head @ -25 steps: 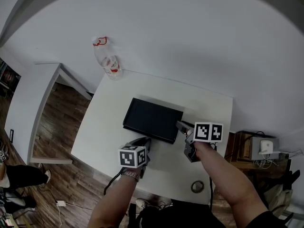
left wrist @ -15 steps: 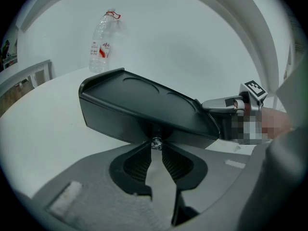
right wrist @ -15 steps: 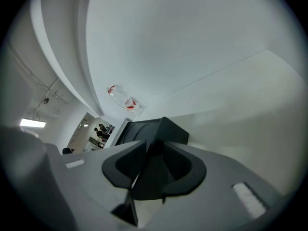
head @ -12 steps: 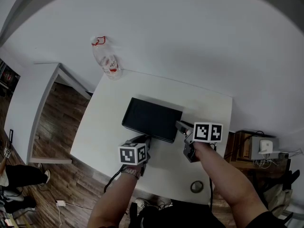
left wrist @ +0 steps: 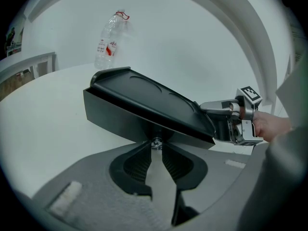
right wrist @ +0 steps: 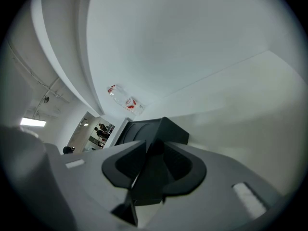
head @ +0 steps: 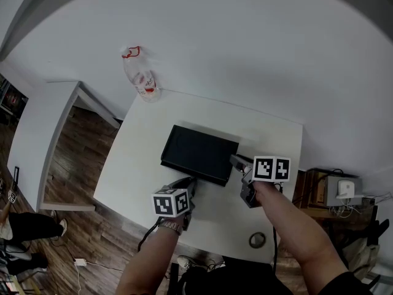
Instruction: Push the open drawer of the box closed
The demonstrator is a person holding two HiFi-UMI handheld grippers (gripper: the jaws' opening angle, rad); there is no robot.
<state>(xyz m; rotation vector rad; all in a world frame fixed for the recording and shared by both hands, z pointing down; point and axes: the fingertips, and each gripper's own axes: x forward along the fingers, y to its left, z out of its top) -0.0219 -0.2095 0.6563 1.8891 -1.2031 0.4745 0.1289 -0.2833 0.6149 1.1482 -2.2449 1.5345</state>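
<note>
A flat black box (head: 199,153) lies on the white table (head: 141,140). My left gripper (head: 189,183) is at the box's near long side. In the left gripper view its tips (left wrist: 156,146) close on the small metal knob (left wrist: 156,143) of the drawer front (left wrist: 120,121), which sits just under the lid's lip. My right gripper (head: 236,163) is at the box's right end, seen side-on in the left gripper view (left wrist: 226,121). In the right gripper view its jaws (right wrist: 154,146) are closed around that end of the box (right wrist: 144,131).
A clear plastic bottle (head: 140,75) with a red label stands at the table's far left corner against the wall. A small ring-shaped object (head: 256,240) lies near the table's front edge on the right. A low stand with a white device (head: 341,189) sits right of the table.
</note>
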